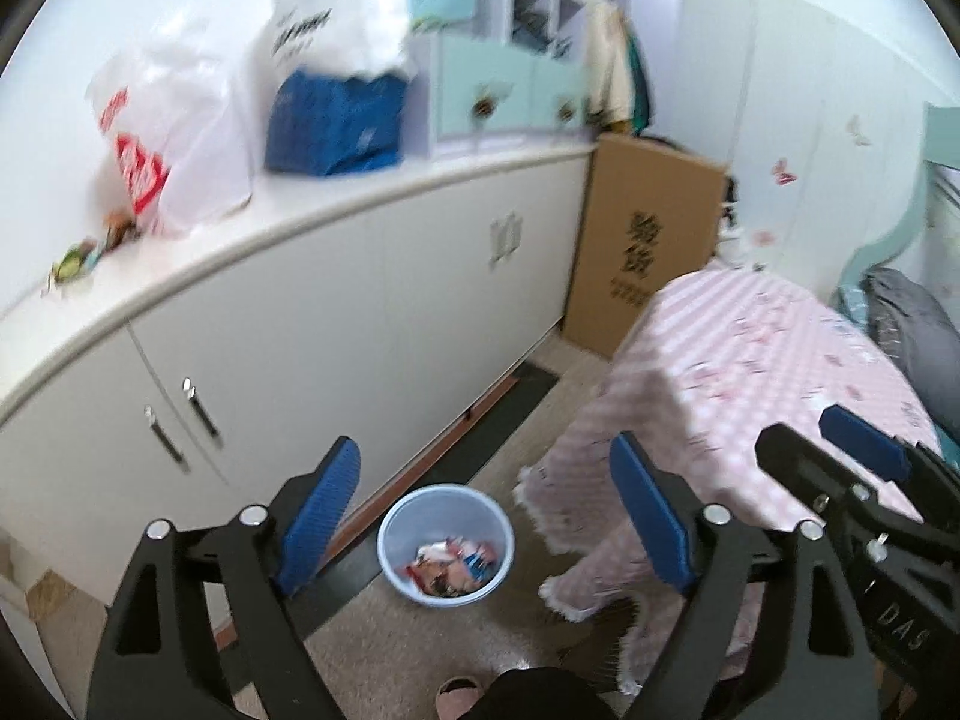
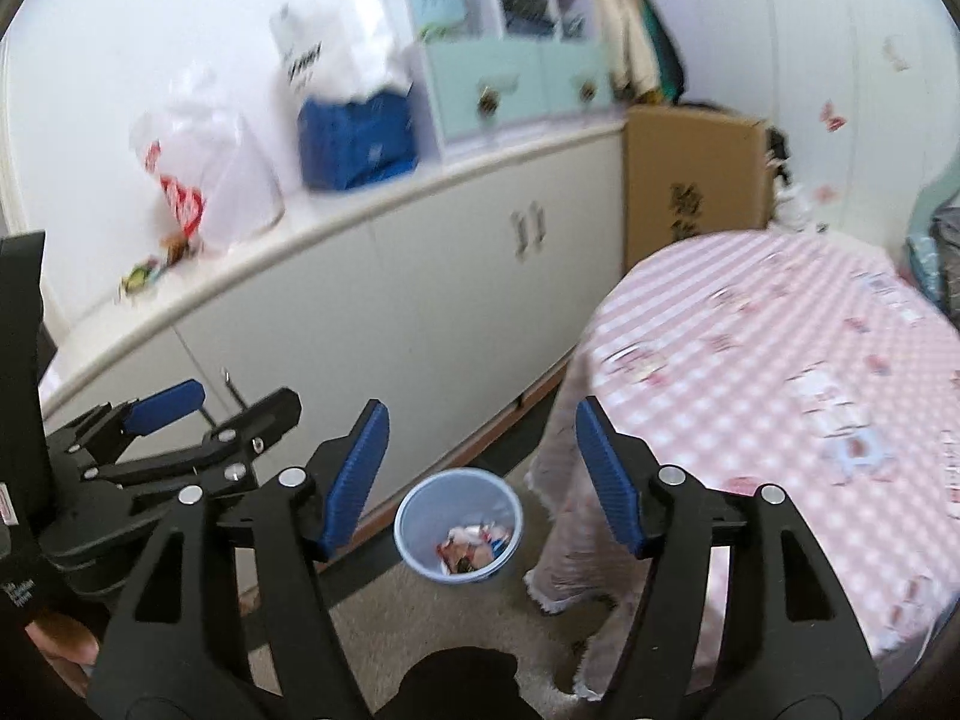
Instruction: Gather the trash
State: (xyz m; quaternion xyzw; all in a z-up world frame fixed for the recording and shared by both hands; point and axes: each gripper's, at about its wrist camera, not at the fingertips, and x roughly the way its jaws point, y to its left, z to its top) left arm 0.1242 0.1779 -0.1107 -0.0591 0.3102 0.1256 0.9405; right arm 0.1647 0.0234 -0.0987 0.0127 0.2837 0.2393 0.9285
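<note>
A pale blue waste bin (image 1: 391, 531) stands on the floor between the white cabinet and the table, with crumpled wrappers (image 1: 453, 567) inside it. My left gripper (image 1: 485, 450) hangs high above the bin, open, nothing between its blue pads. In the right wrist view, the same bin (image 2: 413, 516) with its wrappers (image 2: 474, 546) lies below my right gripper (image 2: 483, 414), which is also open and holds nothing. Each gripper shows in the other's view: the right gripper (image 1: 834, 450) at the right edge, the left gripper (image 2: 228, 408) at the left. A few small wrappers (image 1: 78, 261) lie on the cabinet top (image 2: 141, 276).
The long white cabinet (image 1: 360, 300) carries plastic bags (image 1: 174, 138), a blue box (image 1: 336, 120) and mint drawers (image 1: 498, 96). A cardboard box (image 1: 648, 240) stands in the corner. A table under a pink checked cloth (image 2: 780, 360) fills the right. A slippered foot (image 1: 456, 693) is near the bottom edge.
</note>
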